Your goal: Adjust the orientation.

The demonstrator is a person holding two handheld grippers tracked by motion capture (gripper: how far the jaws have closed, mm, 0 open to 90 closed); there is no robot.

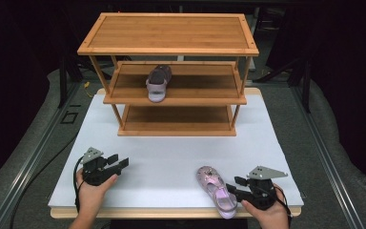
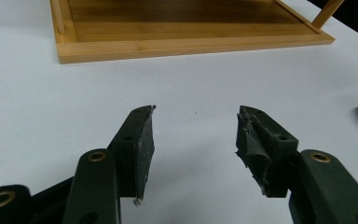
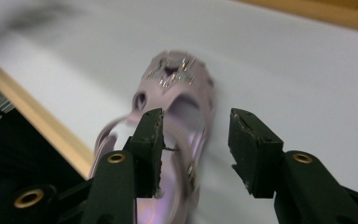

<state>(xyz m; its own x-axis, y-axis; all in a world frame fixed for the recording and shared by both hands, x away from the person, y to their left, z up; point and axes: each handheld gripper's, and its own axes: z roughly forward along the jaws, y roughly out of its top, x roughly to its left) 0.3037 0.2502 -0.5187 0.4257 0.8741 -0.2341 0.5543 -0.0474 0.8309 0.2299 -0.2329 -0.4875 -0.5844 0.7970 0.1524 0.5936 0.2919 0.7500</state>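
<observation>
A: Where is the pink sandal (image 1: pixel 216 190) relative to our grippers?

B: In the high view it lies at the lower right of the frame on the white surface (image 1: pixel 171 157), close to the near edge. Our right gripper (image 1: pixel 236 186) sits just beside its heel end, so that hand is clearly the nearer one. Our left gripper (image 1: pixel 119 162) is well apart, at the lower left.

A: How does the sandal's long axis run?

B: From its decorated toe, up and left in the frame, down to the heel at the lower right.

A: Are the grippers holding anything?

B: No. In the right gripper view the right gripper's jaws stand spread, one over the sandal's opening, one outside it. The left gripper is released too, over bare surface.

A: And the rack?

B: A second, darker sandal (image 1: pixel 158 82) rests on the middle shelf of the wooden shoe rack (image 1: pixel 169 47), upper centre.
</observation>
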